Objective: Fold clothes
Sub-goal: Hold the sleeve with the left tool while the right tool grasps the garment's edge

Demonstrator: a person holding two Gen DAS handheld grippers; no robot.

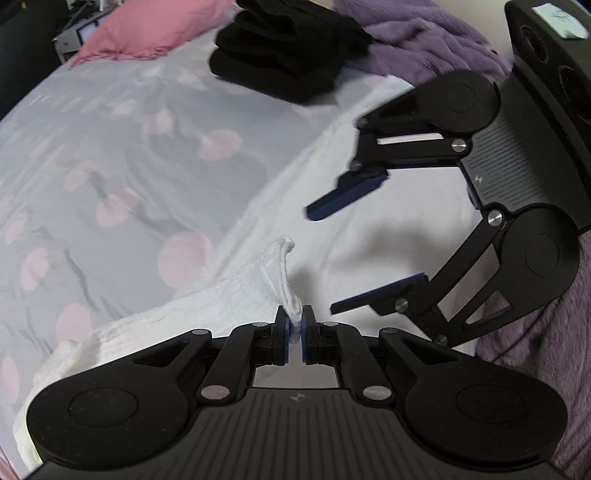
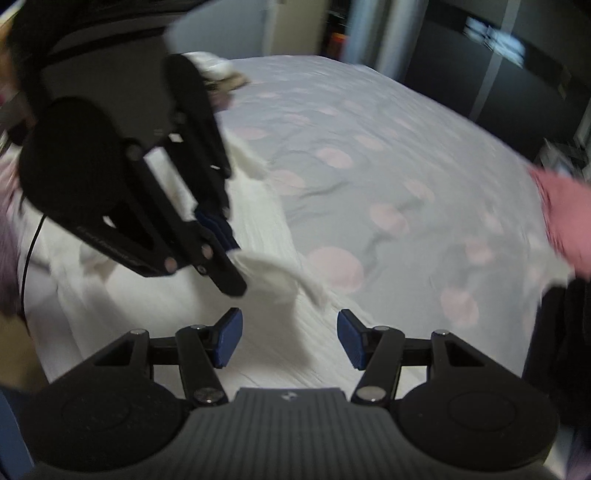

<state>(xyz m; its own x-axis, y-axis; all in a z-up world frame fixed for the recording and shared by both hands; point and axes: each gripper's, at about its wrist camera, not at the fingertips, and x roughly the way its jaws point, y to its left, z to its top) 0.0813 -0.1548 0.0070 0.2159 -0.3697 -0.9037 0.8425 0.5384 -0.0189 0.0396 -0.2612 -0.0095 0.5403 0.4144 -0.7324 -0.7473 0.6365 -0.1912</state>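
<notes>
A white ribbed garment [image 1: 236, 295] lies on the bed, spread toward the right. My left gripper [image 1: 294, 334] is shut on a raised edge of the white garment, which pokes up between the blue pads. My right gripper [image 1: 325, 258] is open beside it, just to the right, above the flat white cloth. In the right wrist view my right gripper [image 2: 290, 339] is open and empty over the white garment [image 2: 258, 332], and the left gripper [image 2: 221, 236] holds a fold of the cloth just ahead of it.
The bed has a grey sheet with pink spots [image 1: 110, 166]. A stack of folded black clothes [image 1: 288, 51] sits at the back, a pink pillow [image 1: 147, 29] to its left, a purple fluffy blanket [image 1: 424, 40] to its right. Dark furniture [image 2: 498, 55] stands beyond the bed.
</notes>
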